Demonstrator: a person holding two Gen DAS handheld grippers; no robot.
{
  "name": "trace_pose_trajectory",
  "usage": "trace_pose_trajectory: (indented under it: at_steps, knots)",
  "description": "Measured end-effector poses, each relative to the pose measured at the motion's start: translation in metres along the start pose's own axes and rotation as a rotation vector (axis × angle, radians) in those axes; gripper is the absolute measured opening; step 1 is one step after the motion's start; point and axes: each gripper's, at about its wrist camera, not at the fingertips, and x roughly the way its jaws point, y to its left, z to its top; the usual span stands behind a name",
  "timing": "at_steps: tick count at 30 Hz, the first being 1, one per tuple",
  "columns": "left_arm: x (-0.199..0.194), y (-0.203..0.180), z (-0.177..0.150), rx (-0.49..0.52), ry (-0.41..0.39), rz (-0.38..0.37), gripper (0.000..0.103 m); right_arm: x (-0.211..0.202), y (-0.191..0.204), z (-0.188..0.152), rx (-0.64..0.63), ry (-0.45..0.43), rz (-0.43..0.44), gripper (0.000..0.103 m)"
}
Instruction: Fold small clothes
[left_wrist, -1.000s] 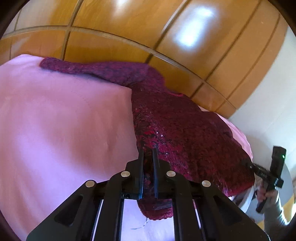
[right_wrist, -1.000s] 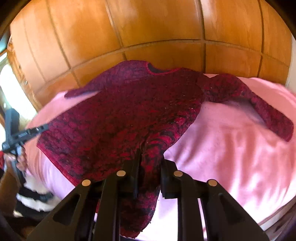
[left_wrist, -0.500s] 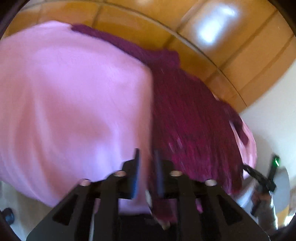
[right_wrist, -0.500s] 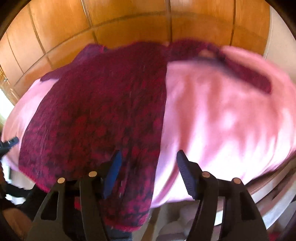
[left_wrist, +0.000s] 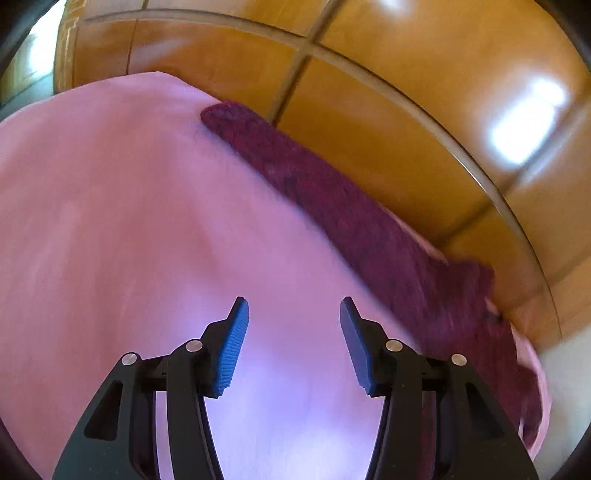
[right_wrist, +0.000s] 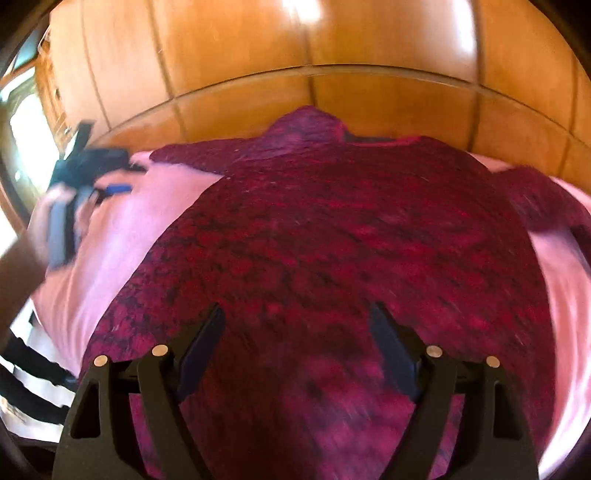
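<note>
Count: one sweater (right_wrist: 332, 240), one pink sheet (left_wrist: 129, 221), two tools, one wooden panelled wall (left_wrist: 406, 110).
Left tool (left_wrist: 290, 314): released, jaws just opened, nothing between them; only the sheet lay under it.
Right tool (right_wrist: 295, 321): released, jaws just opened wide, above the sweater's lower middle.
Sweater: spread flat on the sheet; in the left view, one sleeve ran from upper centre to right edge.
Left tool in right view (right_wrist: 92, 173): upper left, blurred.

Two fisheye wrist views angle down at close range over a pink-covered surface (left_wrist: 129, 221) toward wooden panelling (right_wrist: 369, 48). The left looks along a knitted sweater (right_wrist: 332, 240)'s sleeve; the right faces its body. Both share sweater, covering and panelling.
</note>
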Motion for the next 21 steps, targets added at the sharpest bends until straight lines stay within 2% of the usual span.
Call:
trace_pose_trajectory:
  at_steps: [2,5,6,7,8,9,12,13,14,17,19,21]
  knots:
    - [0.023,0.006,0.026,-0.034,0.007,0.051,0.05,0.016,0.008,0.01,-0.036,-0.006,-0.015,0.08]
    - [0.055,0.011,0.061,-0.065,0.004,0.062,0.052,0.038,0.009,0.015,-0.045,0.013,-0.009,0.081]
    - [0.063,0.015,0.072,-0.09,-0.015,0.1,0.052,0.046,0.011,0.014,-0.044,0.027,-0.01,0.082]
    - [0.073,0.019,0.083,-0.115,-0.024,0.111,0.057,0.05,0.009,0.012,-0.035,0.031,-0.002,0.083]
    - [0.081,0.022,0.089,-0.137,-0.018,0.114,0.063,0.056,0.012,0.013,-0.03,0.026,0.005,0.083]
    - [0.096,0.03,0.1,-0.202,0.0,0.111,0.063,0.056,0.01,0.011,-0.02,0.021,0.02,0.084]
    - [0.106,0.034,0.119,-0.247,-0.052,0.096,0.065,0.055,0.01,0.007,0.003,0.021,0.042,0.085]
    - [0.109,0.032,0.122,-0.241,-0.053,0.08,0.046,0.054,0.009,0.006,0.0,0.024,0.043,0.088]
    - [0.111,0.031,0.126,-0.229,-0.051,0.068,0.009,0.057,0.01,0.007,-0.007,0.028,0.044,0.089]
    - [0.099,0.034,0.124,-0.246,-0.094,0.018,0.009,0.061,0.014,0.008,-0.027,0.04,0.034,0.091]
    - [0.074,0.043,0.113,-0.266,-0.137,-0.008,0.009,0.061,0.013,0.009,-0.025,0.042,0.037,0.091]
    - [0.044,0.056,0.099,-0.27,-0.186,0.002,0.009,0.061,0.014,0.009,-0.026,0.042,0.034,0.091]
